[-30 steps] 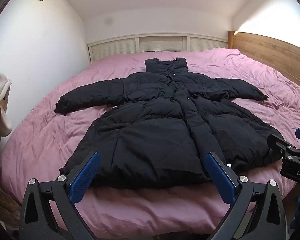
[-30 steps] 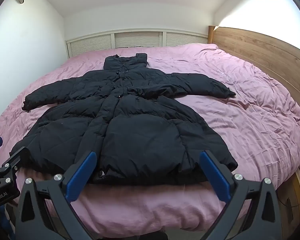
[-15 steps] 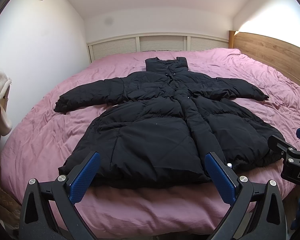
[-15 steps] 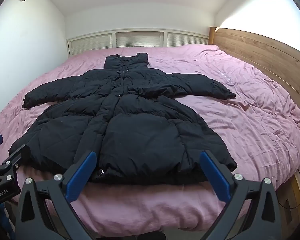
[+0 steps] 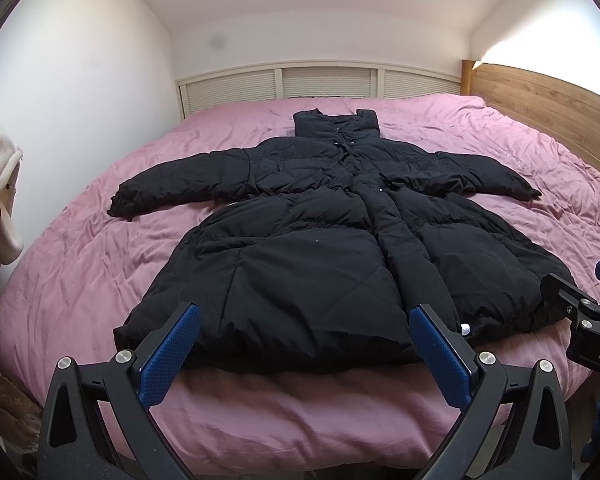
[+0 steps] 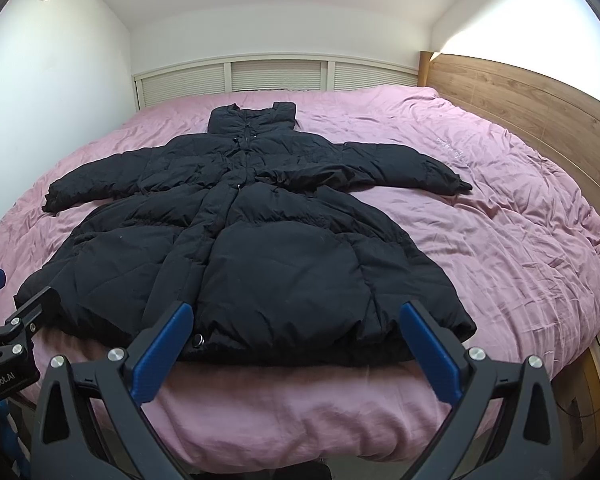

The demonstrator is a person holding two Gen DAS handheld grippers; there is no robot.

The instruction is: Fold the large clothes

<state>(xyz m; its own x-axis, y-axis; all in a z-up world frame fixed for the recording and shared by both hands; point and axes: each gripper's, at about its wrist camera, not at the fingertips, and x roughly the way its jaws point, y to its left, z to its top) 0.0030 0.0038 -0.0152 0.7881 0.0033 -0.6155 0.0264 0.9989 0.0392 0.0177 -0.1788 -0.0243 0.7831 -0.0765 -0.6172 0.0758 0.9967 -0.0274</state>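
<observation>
A black coat (image 5: 320,240) is lying spread flat on the bed (image 5: 80,260); the left tool (image 5: 306,346) and right tool (image 6: 296,340) are hovering wide open, empty, their handles cut off below.

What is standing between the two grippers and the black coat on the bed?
Nothing visible. The black coat lies spread flat on the pink bed cover, its hem nearest the grippers. The left gripper and the right gripper are both open, with only bare cover between their fingers and the hem.
</observation>
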